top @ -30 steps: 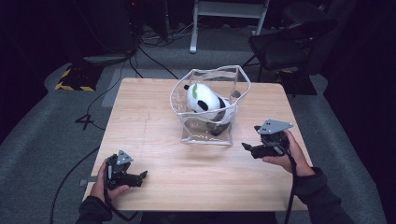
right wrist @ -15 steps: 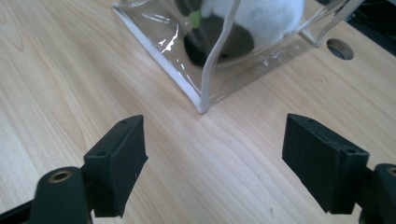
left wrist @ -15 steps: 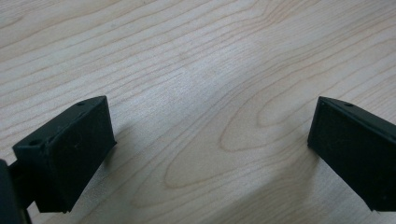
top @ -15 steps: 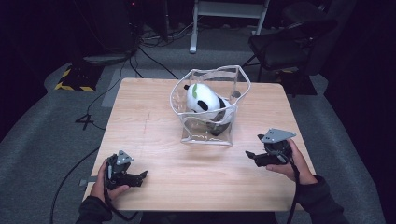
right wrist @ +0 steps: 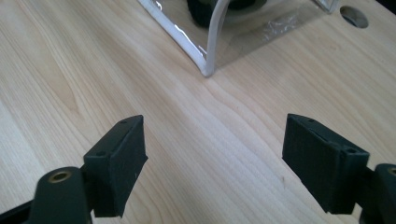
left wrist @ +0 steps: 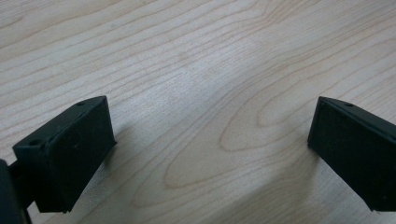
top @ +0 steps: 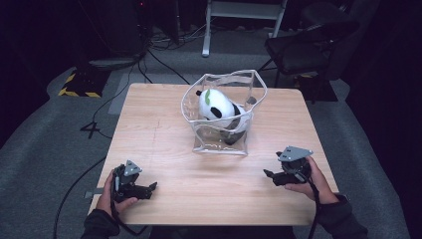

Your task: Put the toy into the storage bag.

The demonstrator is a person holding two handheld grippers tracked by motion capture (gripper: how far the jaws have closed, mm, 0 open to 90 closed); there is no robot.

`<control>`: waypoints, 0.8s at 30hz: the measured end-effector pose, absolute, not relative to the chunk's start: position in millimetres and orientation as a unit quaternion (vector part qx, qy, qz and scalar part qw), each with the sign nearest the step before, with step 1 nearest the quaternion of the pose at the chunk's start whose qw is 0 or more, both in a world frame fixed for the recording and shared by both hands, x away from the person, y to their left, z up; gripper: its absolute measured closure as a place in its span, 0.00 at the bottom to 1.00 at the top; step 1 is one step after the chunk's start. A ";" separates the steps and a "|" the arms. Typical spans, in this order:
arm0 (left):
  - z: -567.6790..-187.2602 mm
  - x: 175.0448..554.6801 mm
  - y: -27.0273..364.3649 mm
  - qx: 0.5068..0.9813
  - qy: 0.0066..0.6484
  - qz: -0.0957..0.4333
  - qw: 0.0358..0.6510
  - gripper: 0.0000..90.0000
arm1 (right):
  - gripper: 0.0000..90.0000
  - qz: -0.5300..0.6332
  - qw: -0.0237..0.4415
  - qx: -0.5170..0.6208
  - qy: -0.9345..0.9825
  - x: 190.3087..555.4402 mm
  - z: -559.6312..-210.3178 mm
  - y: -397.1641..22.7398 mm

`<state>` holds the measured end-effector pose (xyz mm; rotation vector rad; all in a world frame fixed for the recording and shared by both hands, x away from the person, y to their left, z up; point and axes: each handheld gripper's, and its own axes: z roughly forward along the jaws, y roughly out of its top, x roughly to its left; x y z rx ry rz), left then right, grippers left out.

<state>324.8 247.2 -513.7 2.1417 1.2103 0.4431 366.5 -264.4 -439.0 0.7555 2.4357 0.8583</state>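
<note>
Worktop is mostly bare wood. The clear bag stands ahead of both sets of jaws, toward the far middle, with the panda sitting inside it. No obvious long axis on the bag, it's roughly boxy and open at the top. Right gripper looks like the nearer one: its jaws point at the bag's near corner, just ahead. Left gripper sits well apart over bare wood. Both jaws gape wide, holding nothing.
</note>
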 end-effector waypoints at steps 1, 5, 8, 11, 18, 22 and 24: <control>-513.7 324.8 247.2 0.813 0.459 0.168 0.315 0.01 | 0.24 0.309 0.222 0.275 0.883 365.9 -441.0 -265.7; -513.7 324.8 247.2 0.813 0.459 0.168 0.315 0.01 | 0.25 0.316 0.231 0.280 0.877 363.0 -447.8 -272.5; -513.7 324.8 247.2 0.813 0.459 0.168 0.315 0.01 | 0.25 0.321 0.227 0.285 0.874 360.3 -452.3 -277.8; -513.7 324.8 247.2 0.813 0.459 0.168 0.315 0.01 | 0.25 0.317 0.225 0.292 0.874 359.3 -457.5 -283.2; -513.7 324.7 247.2 0.813 0.459 0.168 0.316 0.01 | 0.25 0.317 0.230 0.307 0.867 356.6 -466.2 -295.9; -513.7 324.7 247.1 0.813 0.460 0.168 0.315 0.01 | 0.25 0.325 0.236 0.315 0.860 354.0 -468.9 -304.2; -513.7 324.7 247.1 0.813 0.460 0.168 0.315 0.01 | 0.25 0.326 0.237 0.318 0.858 352.8 -470.2 -308.7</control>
